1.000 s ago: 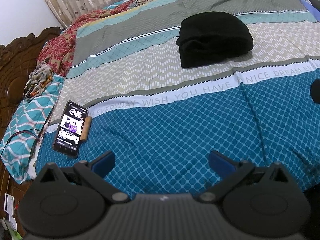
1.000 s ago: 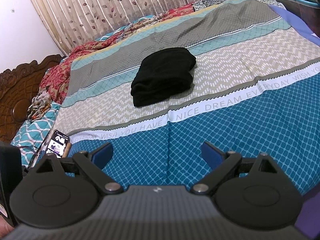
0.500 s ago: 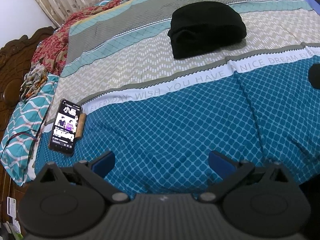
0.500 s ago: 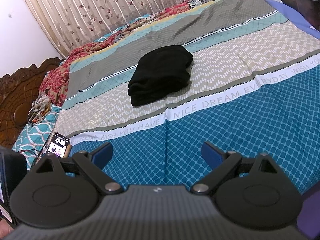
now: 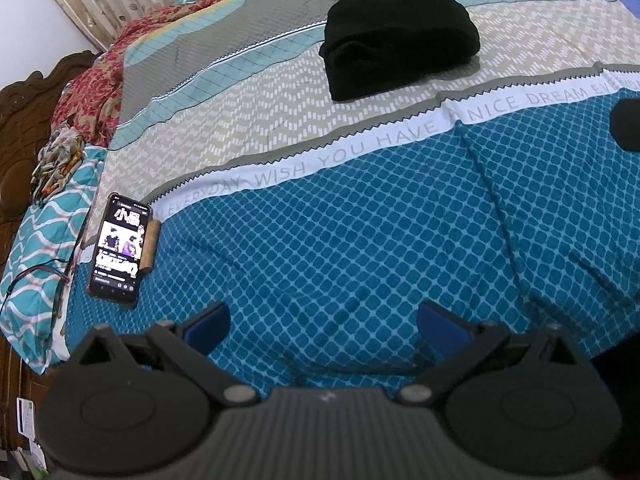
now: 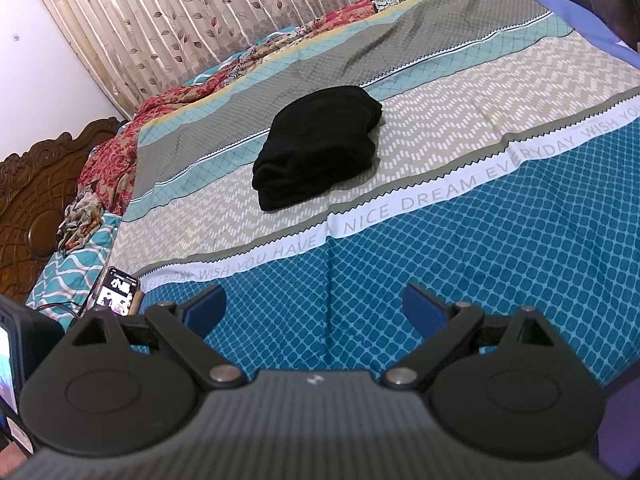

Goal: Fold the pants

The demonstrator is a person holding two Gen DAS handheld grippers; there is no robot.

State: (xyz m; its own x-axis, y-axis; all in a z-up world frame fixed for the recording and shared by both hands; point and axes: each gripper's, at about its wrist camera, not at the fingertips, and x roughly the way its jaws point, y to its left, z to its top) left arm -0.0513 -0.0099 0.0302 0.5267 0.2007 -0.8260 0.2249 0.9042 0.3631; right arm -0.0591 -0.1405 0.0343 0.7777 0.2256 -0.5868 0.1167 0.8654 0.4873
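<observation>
Pants (image 6: 318,146), black, soft folded bundle

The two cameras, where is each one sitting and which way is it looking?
Left wrist view: sits on the left gripper, looking along its open fingers across the bed at the black folded pants, with a phone at the left; a dark edge at the right may be the other gripper.
Right wrist view: sits on the right gripper, facing the pants and the curtain; only its own open fingers show.
Both share the pants, bed and phone.
</observation>
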